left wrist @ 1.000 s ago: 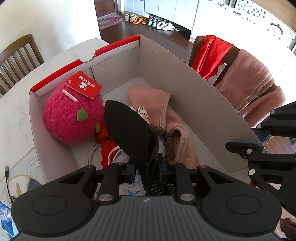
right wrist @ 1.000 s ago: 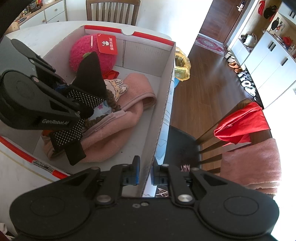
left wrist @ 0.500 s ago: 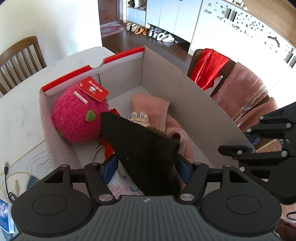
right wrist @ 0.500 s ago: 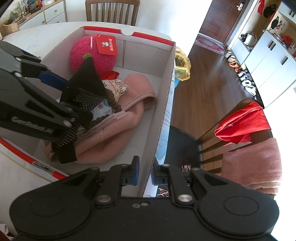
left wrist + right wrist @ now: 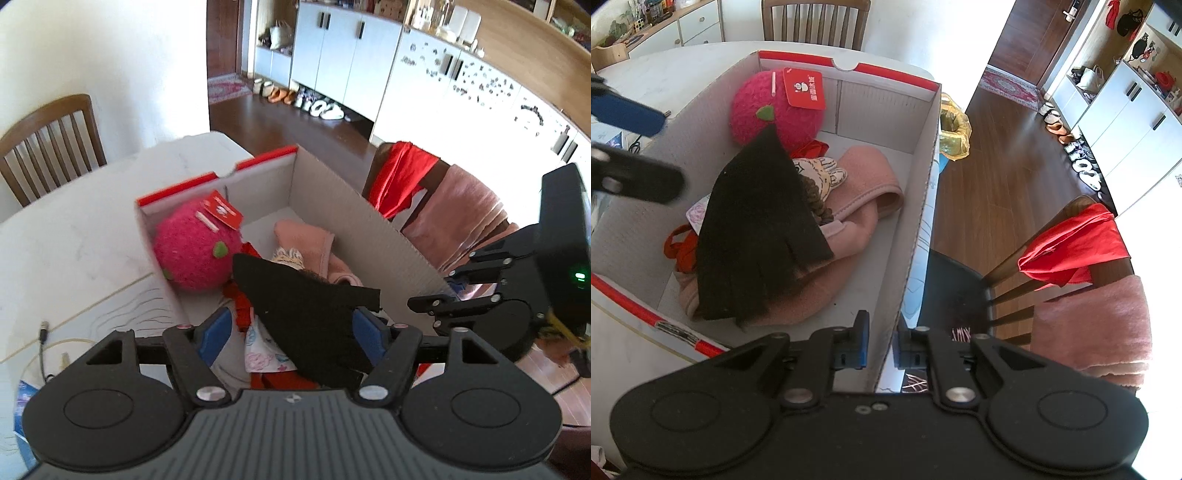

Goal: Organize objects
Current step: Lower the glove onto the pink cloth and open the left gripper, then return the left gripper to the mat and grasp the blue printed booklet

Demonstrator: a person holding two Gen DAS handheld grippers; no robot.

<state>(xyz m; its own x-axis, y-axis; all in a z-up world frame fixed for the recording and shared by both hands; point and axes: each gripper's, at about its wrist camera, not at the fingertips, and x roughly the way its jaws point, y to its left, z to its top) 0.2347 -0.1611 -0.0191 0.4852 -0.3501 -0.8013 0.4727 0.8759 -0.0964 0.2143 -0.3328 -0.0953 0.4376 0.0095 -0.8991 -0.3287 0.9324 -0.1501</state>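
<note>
On the left there was a white table (image 5: 74, 236) with a chair (image 5: 48, 144) behind it, at about ten o'clock in the left view. A thin cable (image 5: 44, 332) lay on the table at eight o'clock.

A big box (image 5: 919, 206) with red edges stood on the table. In its far corner sat a fuzzy pink ball (image 5: 775, 110) with green spots and a red tag (image 5: 804, 88). Next to the ball, toward three o'clock, lay a pink towel (image 5: 864, 188). A small doll (image 5: 820, 175) with a brown braid lay on the towel. A big black cloth (image 5: 757, 236) lay over the doll and the towel, in the middle of the box. A bit of red cloth (image 5: 677, 247) stuck out at the black cloth's nine o'clock side.

The left gripper (image 5: 291, 334) was above the near end of the box. Its blue pads (image 5: 214, 334) were far apart and were moving wider. The black cloth was between them, but the pads did not press it.

The right gripper (image 5: 880, 345) was at six o'clock in the right view. Its pads were close together and pinched the box's right wall.

At three o'clock, outside the box, stood another chair (image 5: 1015, 266). A red shirt (image 5: 1078, 243) and a second pink towel (image 5: 1097, 328) hung over its back.
</note>
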